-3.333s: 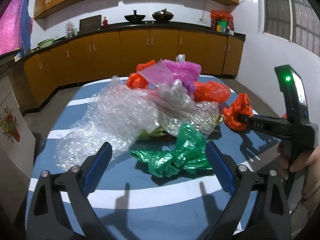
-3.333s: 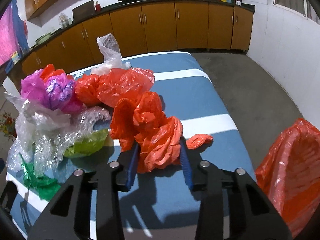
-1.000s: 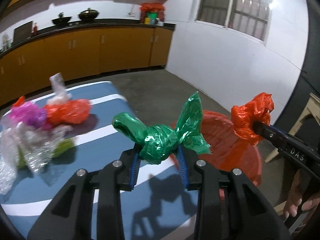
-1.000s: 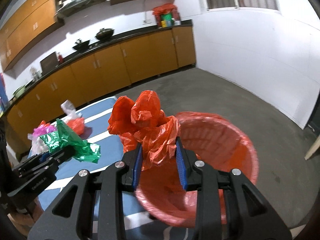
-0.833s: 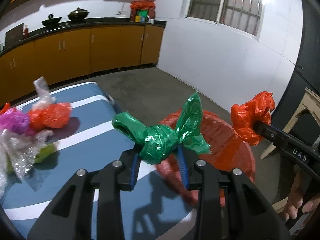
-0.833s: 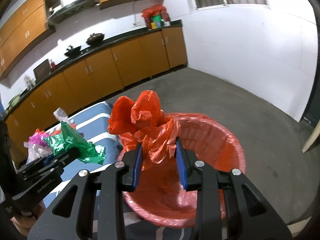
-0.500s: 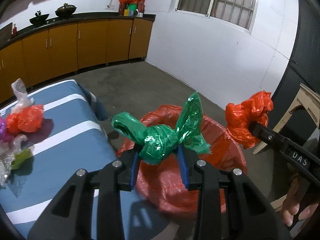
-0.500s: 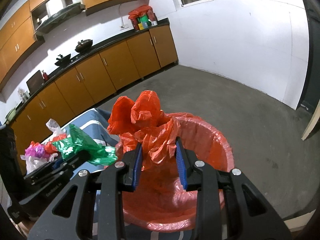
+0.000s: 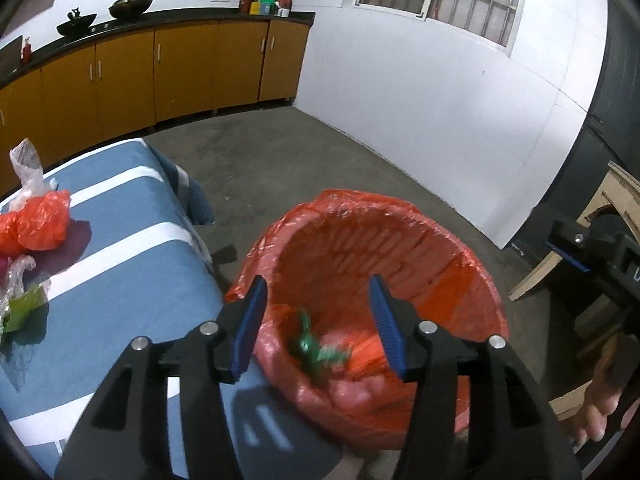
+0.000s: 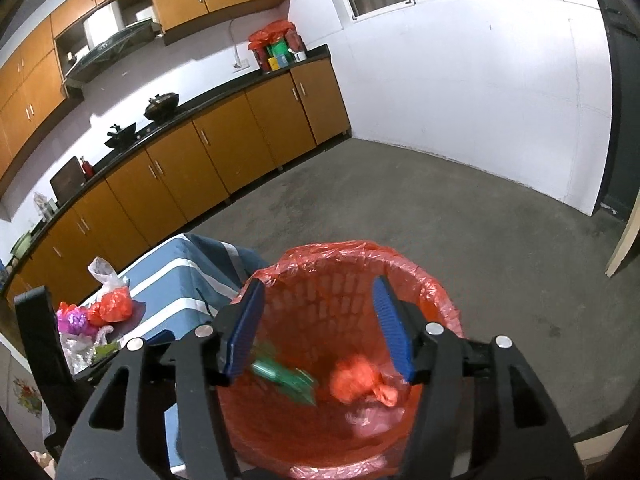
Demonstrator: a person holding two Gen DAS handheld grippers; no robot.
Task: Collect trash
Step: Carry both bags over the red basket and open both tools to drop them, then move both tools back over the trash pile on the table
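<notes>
A red-lined trash basket (image 9: pixel 476 256) stands on the floor beside the table; it also shows in the right wrist view (image 10: pixel 436 280). My left gripper (image 9: pixel 316 316) is open and empty above it. A green foil bag (image 9: pixel 318 350) lies blurred inside the basket, also in the right wrist view (image 10: pixel 286 378). My right gripper (image 10: pixel 318 324) is open and empty over the basket. An orange plastic bag (image 10: pixel 356 378) is blurred inside it. The right gripper also shows at the right edge of the left wrist view (image 9: pixel 600 256).
A blue-and-white striped table (image 9: pixel 120 264) stands left of the basket with an orange bag (image 9: pixel 38 220), a clear bag (image 9: pixel 26 164) and other plastic wrappings on it. Kitchen cabinets (image 10: pixel 224 148) line the far wall. Concrete floor (image 10: pixel 460 208) lies beyond.
Both grippers have opened over the basket. The green bag and the orange bag have dropped from them into the basket.
</notes>
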